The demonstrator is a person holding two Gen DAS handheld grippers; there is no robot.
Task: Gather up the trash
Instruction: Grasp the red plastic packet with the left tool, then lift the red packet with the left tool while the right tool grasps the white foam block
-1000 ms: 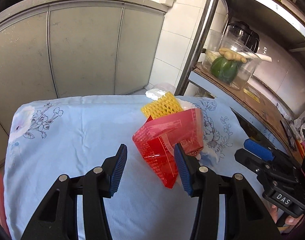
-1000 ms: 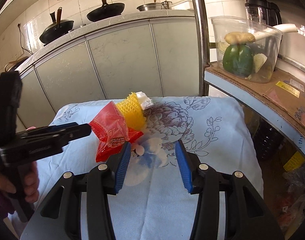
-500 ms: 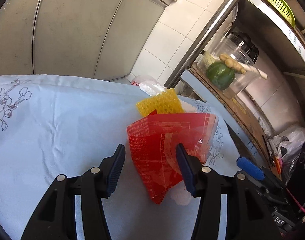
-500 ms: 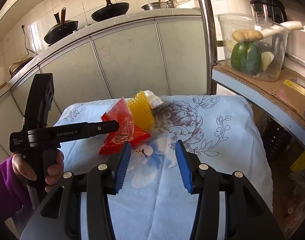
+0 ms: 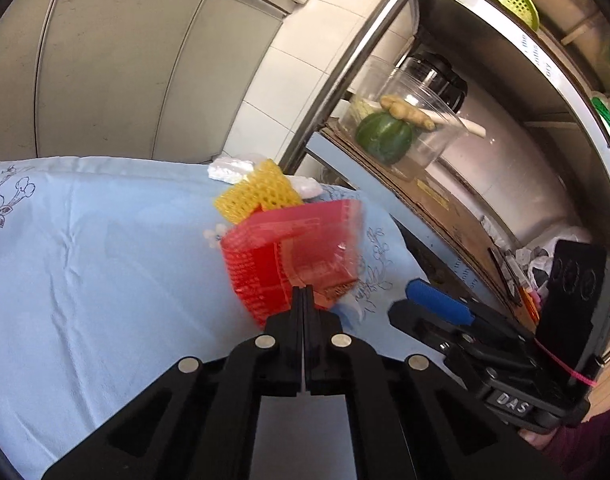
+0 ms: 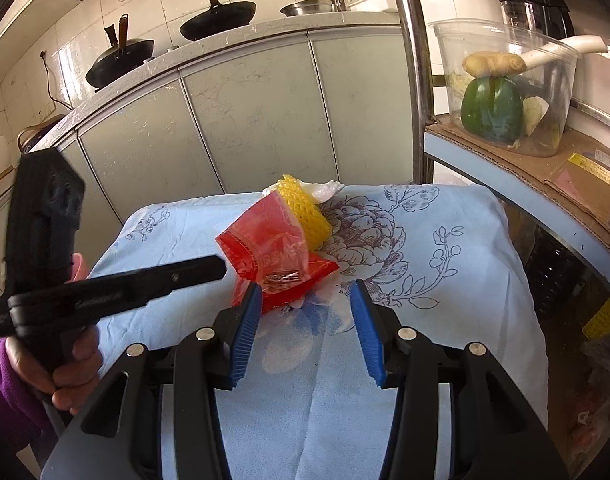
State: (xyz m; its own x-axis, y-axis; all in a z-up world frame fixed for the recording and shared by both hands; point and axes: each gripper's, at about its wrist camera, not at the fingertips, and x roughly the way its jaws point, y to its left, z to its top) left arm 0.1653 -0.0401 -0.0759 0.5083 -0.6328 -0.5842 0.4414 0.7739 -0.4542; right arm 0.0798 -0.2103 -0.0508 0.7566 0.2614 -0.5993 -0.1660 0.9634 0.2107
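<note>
A crumpled red plastic wrapper (image 5: 293,256) lies on the blue flowered cloth (image 5: 105,248). My left gripper (image 5: 303,294) is shut on its near lower edge. In the right wrist view the wrapper (image 6: 269,252) sits just ahead of my left gripper's tip (image 6: 217,268). A yellow foam net (image 5: 261,196) and white foam scraps (image 5: 229,168) lie just behind the wrapper. My right gripper (image 6: 307,312) is open and empty, just short of the wrapper, over a white scrap (image 6: 325,292).
A metal shelf post (image 6: 411,68) stands at the cloth's far right corner. The shelf holds a clear tub (image 6: 513,80) with a green pepper and ginger. Grey cabinets (image 6: 245,120) with pans on top stand behind. The cloth's near and left parts are bare.
My left gripper has closed from open onto the red wrapper's edge and the wrapper has shifted slightly. My right gripper stays open and has moved a little closer.
</note>
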